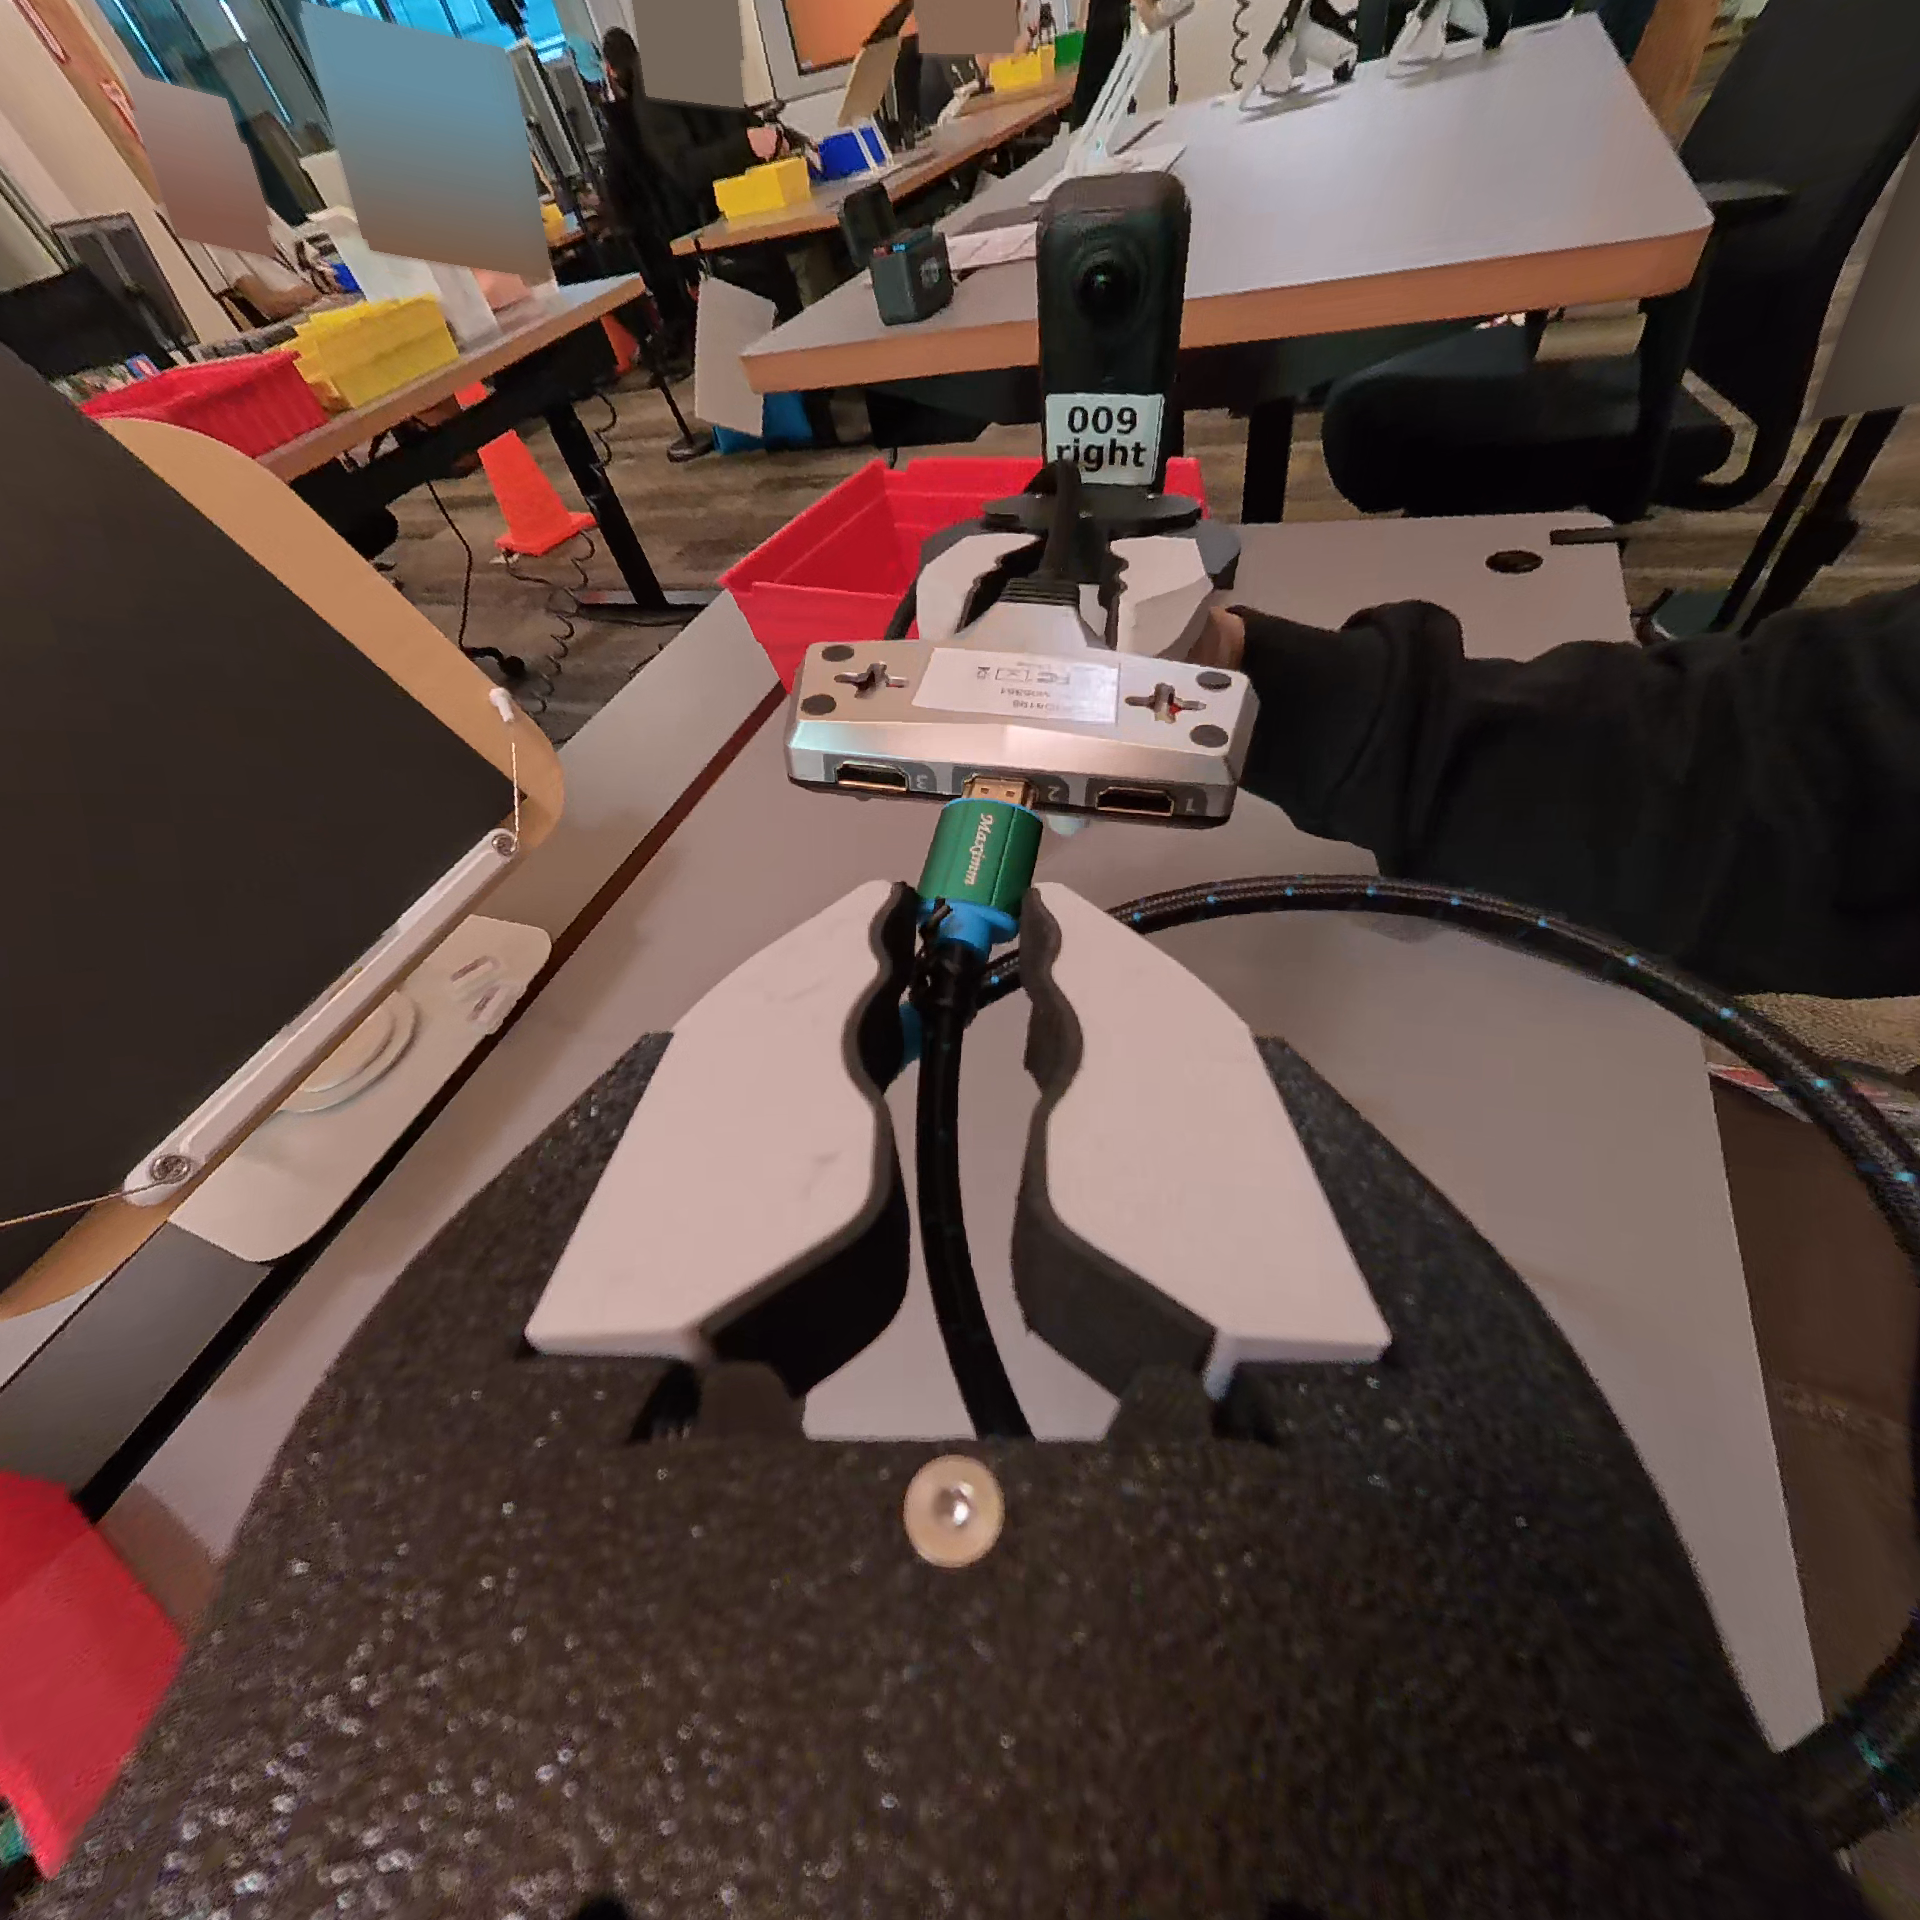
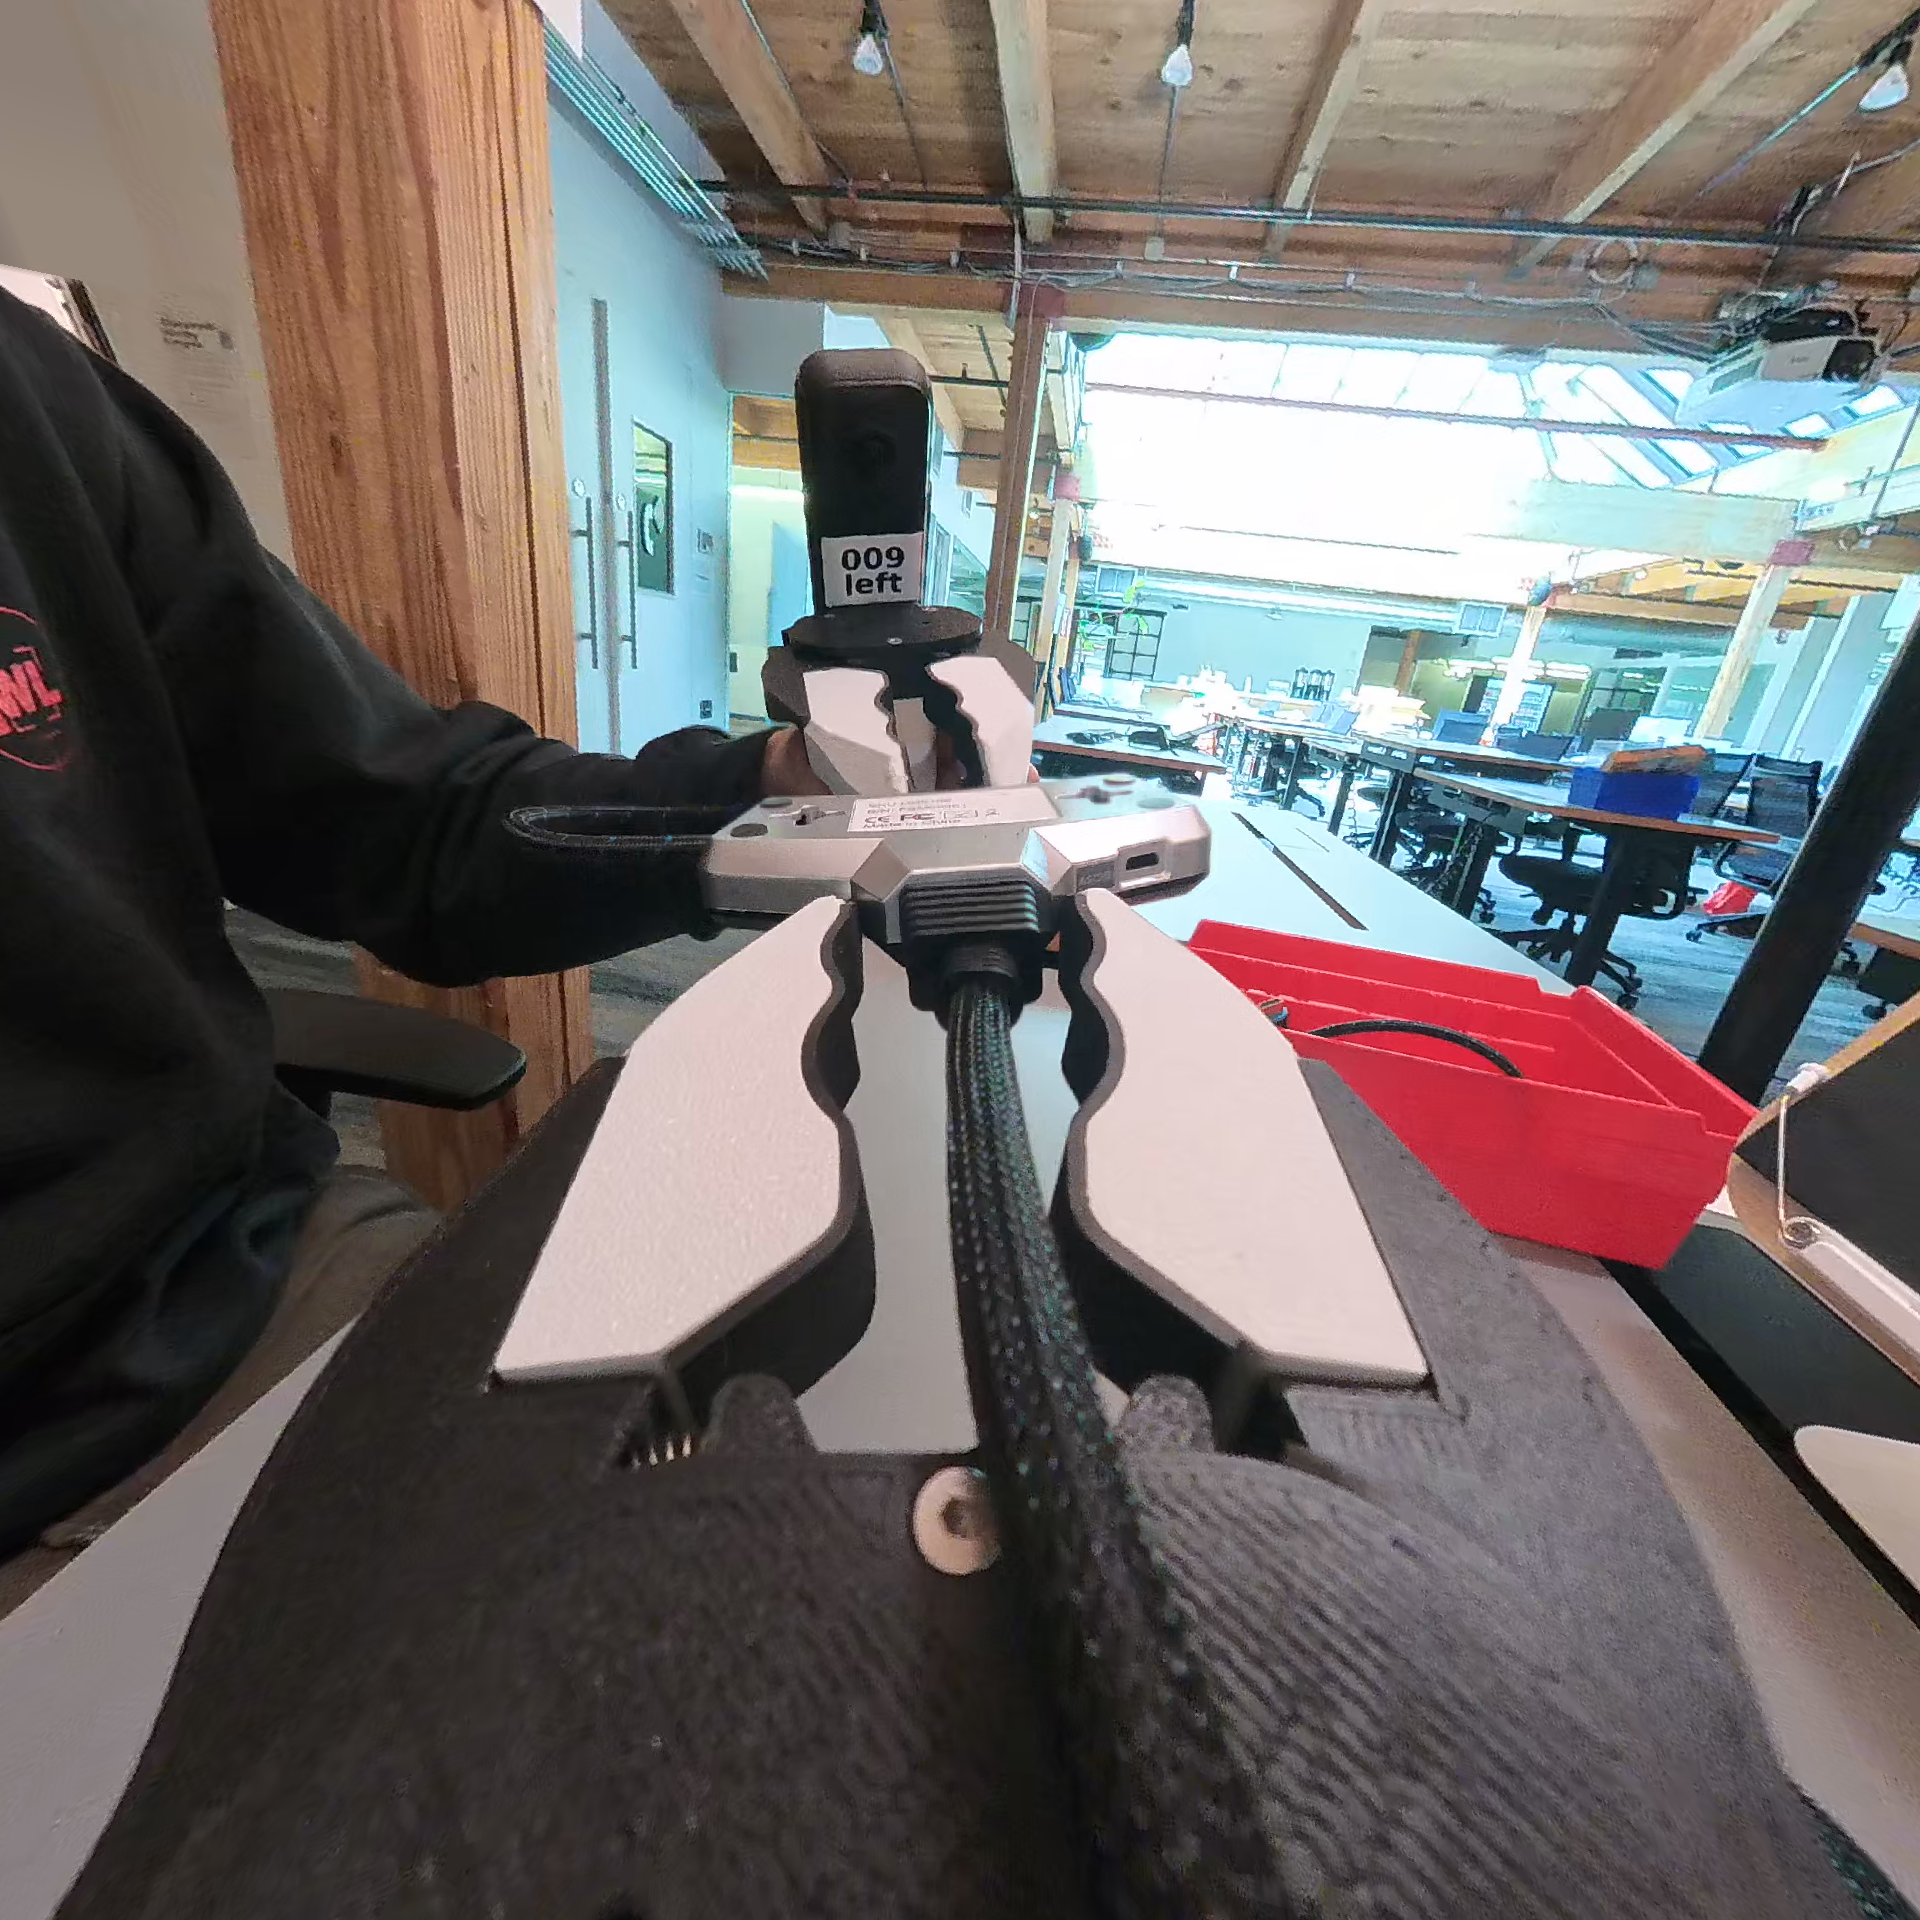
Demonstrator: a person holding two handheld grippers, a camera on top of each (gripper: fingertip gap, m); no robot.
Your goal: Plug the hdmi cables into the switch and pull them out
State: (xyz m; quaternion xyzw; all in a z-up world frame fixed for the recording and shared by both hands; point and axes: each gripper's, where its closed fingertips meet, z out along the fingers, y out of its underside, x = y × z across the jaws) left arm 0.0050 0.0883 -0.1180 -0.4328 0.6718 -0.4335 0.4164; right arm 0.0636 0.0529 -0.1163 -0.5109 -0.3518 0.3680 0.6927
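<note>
The left gripper [image 1: 971, 914] is clamped on a green plug [image 1: 979, 852] whose gold tip sits partly inside the middle port of the switch [image 1: 1023, 727], held upside down in the air above a grey table [image 1: 1455, 1091]. The right gripper [image 2: 961, 935], facing it from the far side, pinches the ribbed collar [image 2: 968, 906] where the switch's own braided cable [image 2: 1013, 1195] comes out. By the look of it, the job is mid-insertion or mid-pull; the two outer ports stand empty, so more plugging seems to remain. The plug carries a brand in script, the switch a white sticker and port numbers, each gripper's camera a small tag. A red bin [image 1: 831, 561] sits beyond.
</note>
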